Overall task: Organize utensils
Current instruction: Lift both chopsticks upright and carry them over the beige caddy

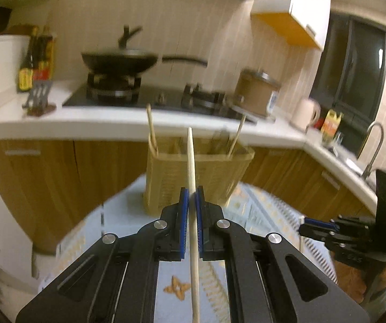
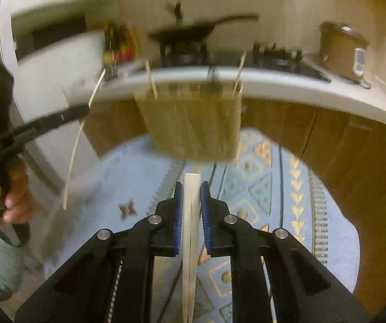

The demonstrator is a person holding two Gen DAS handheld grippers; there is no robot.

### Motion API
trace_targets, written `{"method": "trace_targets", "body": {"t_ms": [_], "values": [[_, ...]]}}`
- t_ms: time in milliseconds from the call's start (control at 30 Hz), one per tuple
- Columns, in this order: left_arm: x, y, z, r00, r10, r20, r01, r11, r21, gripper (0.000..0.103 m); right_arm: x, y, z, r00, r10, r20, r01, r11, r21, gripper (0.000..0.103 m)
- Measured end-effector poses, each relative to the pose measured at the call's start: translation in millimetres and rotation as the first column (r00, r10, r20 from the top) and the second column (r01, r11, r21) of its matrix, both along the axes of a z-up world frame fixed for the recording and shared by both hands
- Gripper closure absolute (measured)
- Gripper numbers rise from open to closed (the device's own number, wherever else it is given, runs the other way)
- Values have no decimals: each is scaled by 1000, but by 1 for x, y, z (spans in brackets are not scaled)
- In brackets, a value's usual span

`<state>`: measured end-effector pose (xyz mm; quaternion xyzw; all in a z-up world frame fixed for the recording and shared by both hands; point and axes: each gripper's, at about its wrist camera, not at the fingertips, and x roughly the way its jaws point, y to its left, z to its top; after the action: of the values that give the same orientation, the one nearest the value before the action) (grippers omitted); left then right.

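Utensil holder (image 1: 197,173) on tablecloth (image 1: 260,212), counter (image 1: 106,121) behind

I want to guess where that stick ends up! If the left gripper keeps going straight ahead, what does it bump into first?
Probably the woven basket, straight ahead of the left gripper and its chopstick. Depth is hard to judge.

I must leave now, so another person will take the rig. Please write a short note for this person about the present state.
Left tool: shut on one thin wooden chopstick.
Right tool: shut on a pale flat utensil; I cannot tell its kind.
Holder: the woven basket stands ahead on the blue patterned cloth, with a few sticks already inside.
Done: both pieces picked up.
Left: put each into the basket.
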<state>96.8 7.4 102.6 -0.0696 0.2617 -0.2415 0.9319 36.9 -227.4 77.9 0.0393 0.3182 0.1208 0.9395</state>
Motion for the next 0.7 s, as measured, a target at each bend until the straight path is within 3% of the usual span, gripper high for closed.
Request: {"method": "trace_targets", "body": {"t_ms": [267,367,533,700], "values": [[14,2,49,991,39,127,-28,996,-91,99,22,-11,72,980,-27,197,1,991,133,92],[25,2,72,978,73,195,-46,989,-141,99,42,-6,104,959,-42,279,5,991,131,92],[50,-7,96,938,174,300,-121,975,-187,99,72,-1,137,929,-83,361,30,988,150,92],[82,-22,92,899,260,351,-201,959,-198,99,111,-6,148,900,-178,398,112,976,185,92]]}}
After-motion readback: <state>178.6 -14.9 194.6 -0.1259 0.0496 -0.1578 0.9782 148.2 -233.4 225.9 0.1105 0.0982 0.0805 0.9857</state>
